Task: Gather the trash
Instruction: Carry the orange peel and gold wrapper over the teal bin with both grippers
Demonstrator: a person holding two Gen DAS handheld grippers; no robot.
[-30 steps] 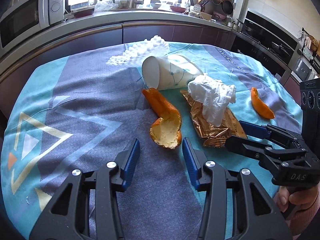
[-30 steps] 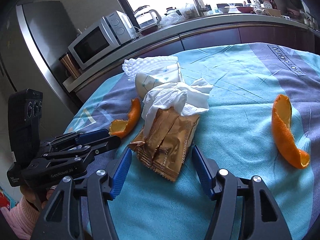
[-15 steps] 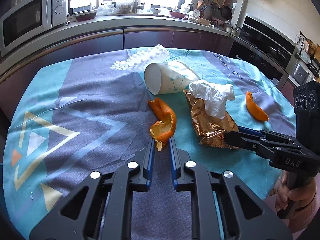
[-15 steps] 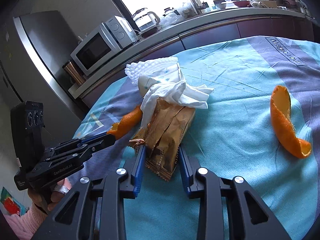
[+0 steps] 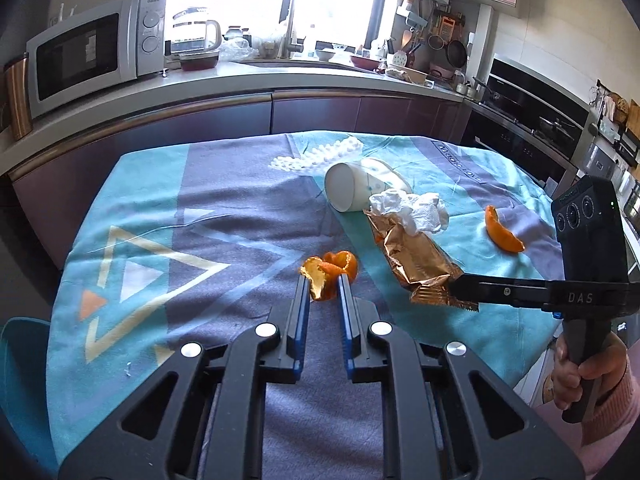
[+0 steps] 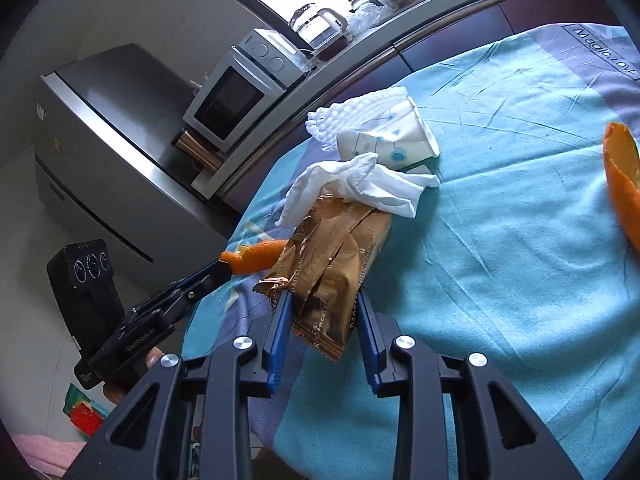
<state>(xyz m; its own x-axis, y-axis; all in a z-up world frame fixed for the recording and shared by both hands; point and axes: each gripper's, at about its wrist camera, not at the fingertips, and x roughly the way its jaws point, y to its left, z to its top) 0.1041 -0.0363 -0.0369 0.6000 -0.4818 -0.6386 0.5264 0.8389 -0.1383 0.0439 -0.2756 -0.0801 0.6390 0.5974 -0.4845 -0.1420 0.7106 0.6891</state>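
Orange peel [image 5: 330, 274] pinched in the left gripper [image 5: 323, 282]; right gripper [image 6: 322, 300] clamps the gold wrapper [image 6: 334, 264] (tissue [image 6: 360, 184] draped on top).

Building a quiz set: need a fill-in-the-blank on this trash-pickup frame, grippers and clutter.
1. The left gripper is shut on a piece of ____ peel.
2. The right gripper is shut on the ____ wrapper.
3. The paper cup lies on its ____.
4. A crumpled ____ rests on the wrapper's far end.

Missing words: orange; gold; side; tissue
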